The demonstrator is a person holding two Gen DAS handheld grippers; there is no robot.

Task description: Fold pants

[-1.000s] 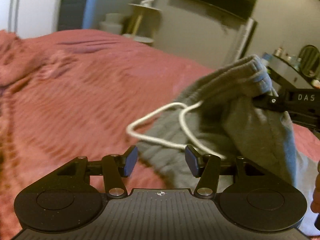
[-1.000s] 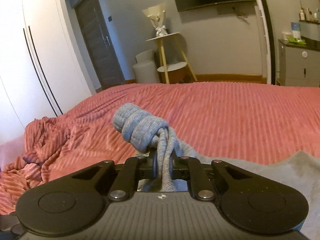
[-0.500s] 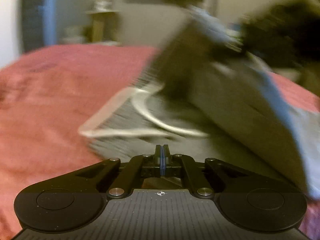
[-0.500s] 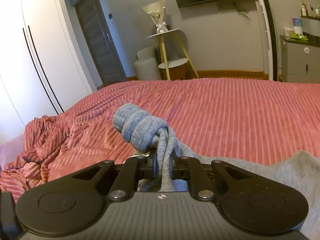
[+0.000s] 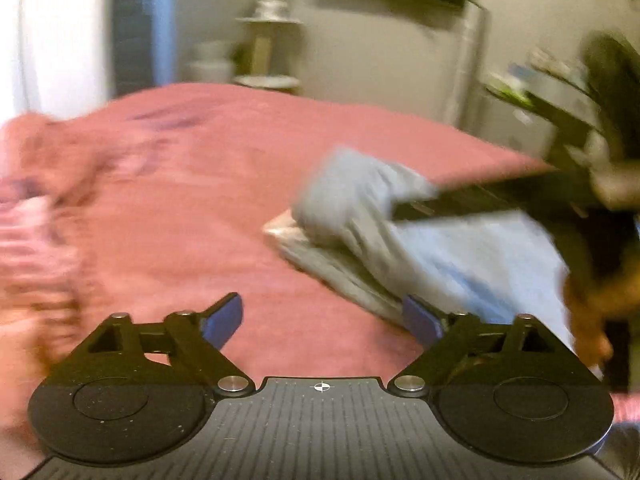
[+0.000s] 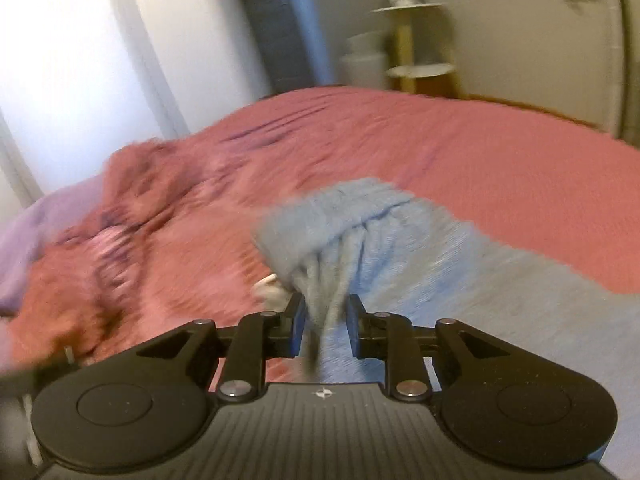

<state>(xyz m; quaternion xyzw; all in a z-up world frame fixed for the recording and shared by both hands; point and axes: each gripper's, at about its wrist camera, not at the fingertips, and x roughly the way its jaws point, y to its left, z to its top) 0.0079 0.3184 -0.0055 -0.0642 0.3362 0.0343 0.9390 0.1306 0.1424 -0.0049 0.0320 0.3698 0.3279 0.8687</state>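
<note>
The grey pants [image 5: 420, 248] lie folded over on the pink ribbed bedspread [image 5: 208, 200]. My left gripper [image 5: 322, 322] is open and empty, low over the bedspread, with the pants' folded edge just by its right finger. My right gripper [image 6: 323, 326] has its jaws partly apart, with a bunched fold of the grey pants [image 6: 400, 256] still between them. In the left wrist view the right gripper [image 5: 404, 210] reaches in from the right onto the top layer of the pants. Both views are motion blurred.
Rumpled pink bedding [image 6: 120, 216] and a lilac pillow [image 6: 24, 248] lie to the left. A white wardrobe [image 6: 80, 80], a side table with a vase [image 6: 408, 40] and a dresser [image 5: 532, 112] stand beyond the bed.
My left gripper, shut half a second ago, has opened wide and drawn back from the pants. My right gripper has lowered the pants onto the bed and its jaws have parted.
</note>
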